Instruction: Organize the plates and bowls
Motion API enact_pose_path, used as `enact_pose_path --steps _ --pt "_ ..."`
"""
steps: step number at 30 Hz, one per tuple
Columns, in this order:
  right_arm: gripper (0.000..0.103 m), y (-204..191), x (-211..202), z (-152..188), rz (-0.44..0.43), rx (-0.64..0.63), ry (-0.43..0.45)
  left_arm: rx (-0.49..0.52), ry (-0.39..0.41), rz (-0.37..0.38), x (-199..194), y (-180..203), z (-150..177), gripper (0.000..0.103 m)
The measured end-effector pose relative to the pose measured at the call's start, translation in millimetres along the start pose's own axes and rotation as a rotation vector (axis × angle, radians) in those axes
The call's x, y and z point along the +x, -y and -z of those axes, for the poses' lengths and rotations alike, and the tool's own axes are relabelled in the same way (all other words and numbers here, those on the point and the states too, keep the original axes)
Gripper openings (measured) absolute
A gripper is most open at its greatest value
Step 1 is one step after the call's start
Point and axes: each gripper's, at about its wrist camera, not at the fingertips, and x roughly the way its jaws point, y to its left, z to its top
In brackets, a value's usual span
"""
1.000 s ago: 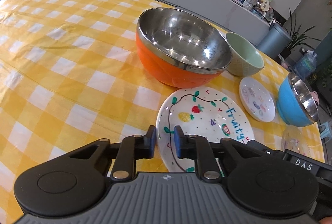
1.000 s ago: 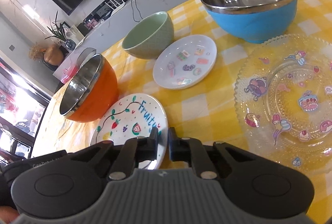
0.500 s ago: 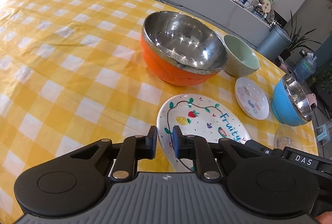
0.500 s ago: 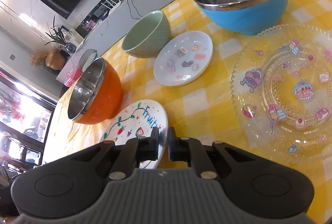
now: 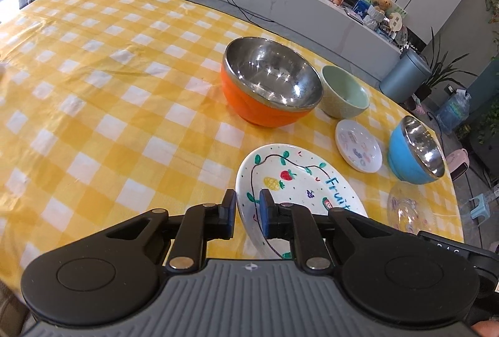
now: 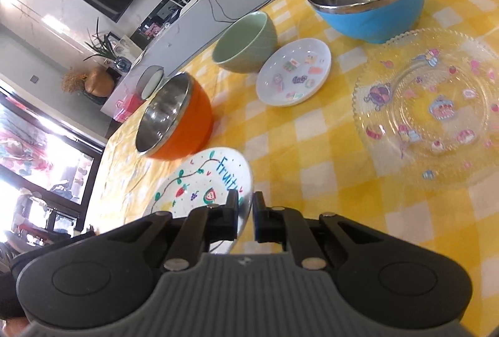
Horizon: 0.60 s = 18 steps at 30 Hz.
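Just in front of the orange steel-lined bowl [image 5: 271, 90], the white round ceramic plate painted with fruit [image 5: 299, 181] is gripped at opposite rim edges by the left gripper [image 5: 246, 212] and the right gripper [image 6: 246, 213], both clenched on it. It seems lifted, tilted, face up. The next move probably calls for carrying it level onto another plate.

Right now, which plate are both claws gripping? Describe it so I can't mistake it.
On the yellow checked tablecloth, look just in front of the orange bowl. The held plate is white, with a hand-drawn fruit vine and blue "Fruity" lettering; neighbouring plates are smaller or clear glass.
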Motion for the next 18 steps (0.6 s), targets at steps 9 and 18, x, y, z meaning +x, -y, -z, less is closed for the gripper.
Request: enact_pose_path --steps 9,18 --pt "0.007 -12 -15 26 -0.013 -0.039 -0.023 -0.023 0.011 -0.012 -25 -12 13 0.017" --pt "0.008 -6 -16 48 0.005 -0.009 -0.067 0.049 -0.018 -0.066 -25 -5 24 0.017"
